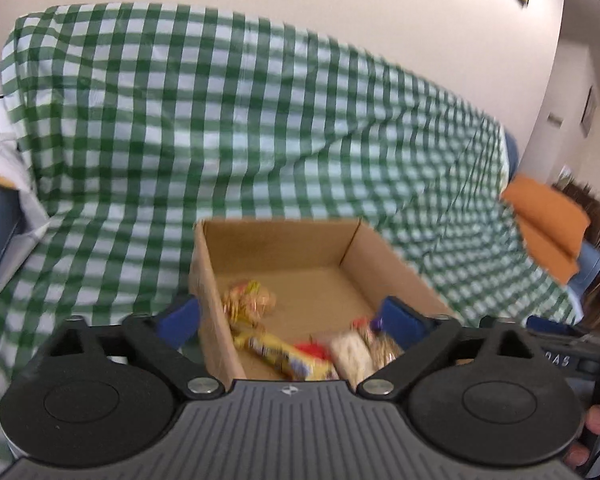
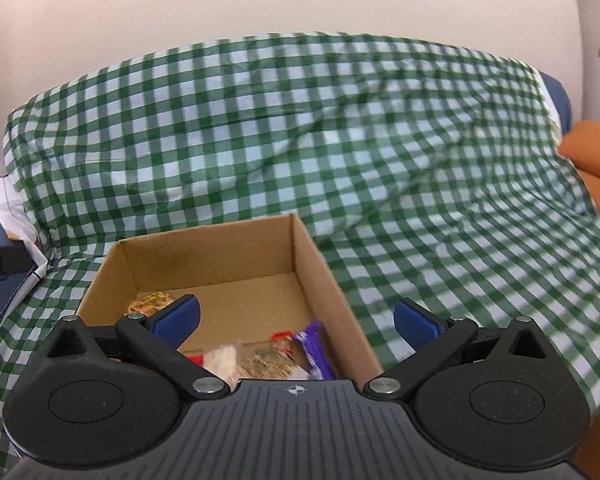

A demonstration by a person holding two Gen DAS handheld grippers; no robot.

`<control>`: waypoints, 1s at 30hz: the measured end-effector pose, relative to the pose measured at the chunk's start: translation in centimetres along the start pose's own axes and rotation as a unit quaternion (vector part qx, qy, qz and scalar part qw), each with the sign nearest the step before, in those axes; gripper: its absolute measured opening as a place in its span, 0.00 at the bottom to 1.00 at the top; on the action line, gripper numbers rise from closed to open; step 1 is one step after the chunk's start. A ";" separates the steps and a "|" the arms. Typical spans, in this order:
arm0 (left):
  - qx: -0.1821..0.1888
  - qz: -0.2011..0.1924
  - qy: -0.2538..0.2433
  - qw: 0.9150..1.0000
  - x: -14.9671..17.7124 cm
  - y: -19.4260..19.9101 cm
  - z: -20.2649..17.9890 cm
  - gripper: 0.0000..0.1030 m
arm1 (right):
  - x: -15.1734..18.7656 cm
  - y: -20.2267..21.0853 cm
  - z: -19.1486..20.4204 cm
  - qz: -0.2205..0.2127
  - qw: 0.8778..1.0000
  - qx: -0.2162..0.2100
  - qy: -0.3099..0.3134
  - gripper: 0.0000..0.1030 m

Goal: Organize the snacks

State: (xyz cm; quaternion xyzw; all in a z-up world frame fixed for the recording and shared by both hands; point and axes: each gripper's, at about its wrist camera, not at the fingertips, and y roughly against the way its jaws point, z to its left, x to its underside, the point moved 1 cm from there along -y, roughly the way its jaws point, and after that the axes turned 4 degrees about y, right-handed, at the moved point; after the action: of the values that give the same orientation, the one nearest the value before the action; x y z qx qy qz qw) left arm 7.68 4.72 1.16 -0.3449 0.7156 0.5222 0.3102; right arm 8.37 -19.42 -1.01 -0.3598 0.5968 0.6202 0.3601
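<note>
1. Left gripper (image 1: 290,314): jaws spread wide and pinching nothing; the near left wall of the open brown cardboard box (image 1: 276,236) stands between them.
2. Right gripper (image 2: 296,318): jaws likewise spread and empty, straddling the box's near right wall.
3. Just beyond and below both sets of jaws, wrapped snacks lie loose on the box floor: a long yellow bar (image 1: 288,356), a white packet (image 1: 352,354), a purple wrapper (image 2: 314,350) and a crinkled yellow-orange bag (image 1: 250,300).
4. Farther off, the green-and-white checked cloth (image 1: 220,120) over the sofa carries no snack that shows; collecting looks mostly done, though blur hides detail.
</note>
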 end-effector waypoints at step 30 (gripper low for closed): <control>-0.063 0.070 0.022 0.995 7.6 -1.9 -2.2 1.00 | 3.5 0.3 1.7 0.064 0.996 0.013 0.067 0.99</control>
State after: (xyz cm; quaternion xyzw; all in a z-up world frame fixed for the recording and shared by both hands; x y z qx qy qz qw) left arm 4.69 0.93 -5.40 -0.3243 0.7103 0.5791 0.2343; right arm 6.39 -17.71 -3.85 -0.3564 0.6496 0.6088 0.2836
